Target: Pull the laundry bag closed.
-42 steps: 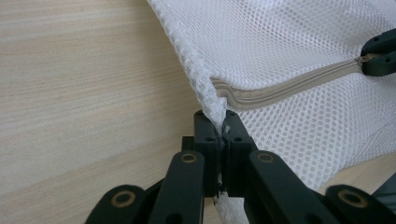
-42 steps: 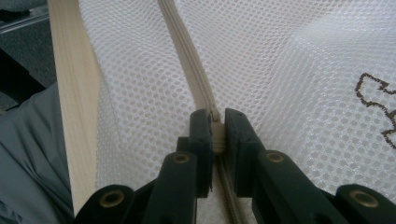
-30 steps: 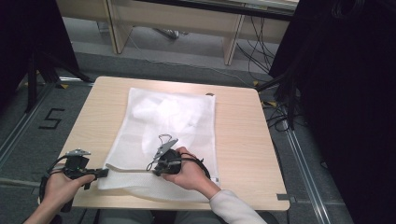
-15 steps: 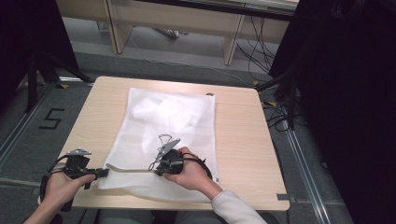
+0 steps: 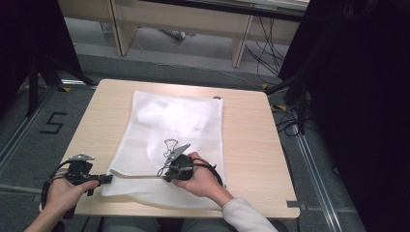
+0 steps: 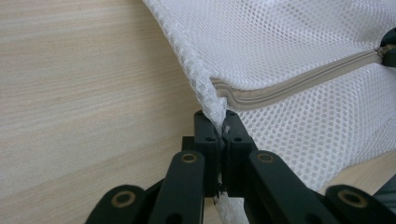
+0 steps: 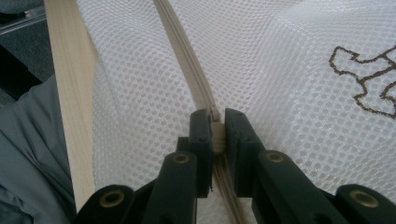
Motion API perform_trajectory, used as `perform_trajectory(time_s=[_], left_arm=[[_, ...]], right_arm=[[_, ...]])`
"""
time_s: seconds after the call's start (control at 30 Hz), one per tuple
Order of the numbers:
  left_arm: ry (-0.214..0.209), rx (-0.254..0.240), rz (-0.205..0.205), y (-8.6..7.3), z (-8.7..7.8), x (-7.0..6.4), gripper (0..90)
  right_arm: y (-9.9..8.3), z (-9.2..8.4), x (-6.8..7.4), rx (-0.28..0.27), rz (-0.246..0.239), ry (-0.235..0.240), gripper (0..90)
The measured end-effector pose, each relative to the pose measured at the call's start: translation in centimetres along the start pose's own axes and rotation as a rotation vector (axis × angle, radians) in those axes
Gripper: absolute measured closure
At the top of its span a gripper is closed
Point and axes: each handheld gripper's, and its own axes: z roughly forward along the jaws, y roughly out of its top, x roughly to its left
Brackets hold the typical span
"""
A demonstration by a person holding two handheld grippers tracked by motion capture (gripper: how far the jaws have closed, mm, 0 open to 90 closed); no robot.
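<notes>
Zipper (image 5: 138, 176) lying 9-to-3 along mesh bag (image 5: 179, 130) near edge of table (image 5: 251, 145). Left gripper (image 6: 219, 135) clamped on bag's corner, right gripper (image 7: 215, 133) pinching slider (likely pulling toward 3).

The right tool (image 7: 217, 133) is closed on the zipper pull (image 7: 217, 136) of a white mesh bag (image 7: 289, 60), which lies on the table (image 7: 70, 98).

Jaws: black, brass-ringed pivots.
Left gripper (image 5: 107, 178): black, grey plate, looped cable.
Right gripper (image 5: 163, 175): black, grey plate.
Sleeve (image 5: 244, 216): white.
</notes>
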Motion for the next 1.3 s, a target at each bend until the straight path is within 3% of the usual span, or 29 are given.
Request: perform_trajectory(time_s=[0.23,0.3,0.37,0.43,0.47,0.53,0.6,0.77,0.8,0.87,1.3], left_arm=[[0.004,0.002,0.001,0.0,0.0,0.0,86.5],[0.011,-0.014,-0.020,0.0,0.2,-0.1,86.5],[0.002,0.003,0.004,0.0,0.0,0.1,86.5],[0.008,-0.014,-0.017,0.0,0.1,-0.1,86.5],[0.001,0.005,0.007,0.0,0.0,0.1,86.5],[0.013,-0.014,-0.017,0.0,0.2,-0.1,86.5],[0.003,0.003,0.006,0.0,0.0,0.1,86.5],[0.005,0.002,0.005,0.0,0.0,0.1,86.5],[0.014,-0.017,-0.019,0.0,0.2,-0.1,86.5],[0.005,0.002,0.008,0.0,0.0,0.1,86.5],[0.008,-0.001,0.009,0.0,0.0,0.1,86.4]], right_arm=[[-0.3,-0.4,-0.1,0.001,0.013,0.002,82.6],[-0.5,-0.5,-0.3,0.006,0.011,0.001,82.6],[-0.7,-0.7,-0.3,0.006,0.017,0.004,82.6],[-0.8,-0.8,-0.4,0.002,0.018,0.003,82.6],[-0.9,-0.9,-0.4,0.000,0.021,0.001,82.6],[-1.0,-0.9,-0.4,0.000,0.023,-0.001,82.6],[-1.0,-0.9,-0.5,0.000,0.020,0.009,82.5],[-1.0,-1.1,-0.4,0.004,0.021,-0.002,82.6],[-1.1,-1.1,-0.4,0.005,0.021,-0.003,82.5],[-1.1,-1.1,-0.5,0.005,0.020,0.002,82.6],[-1.6,-1.5,-0.7,-0.002,0.031,0.005,82.6]])
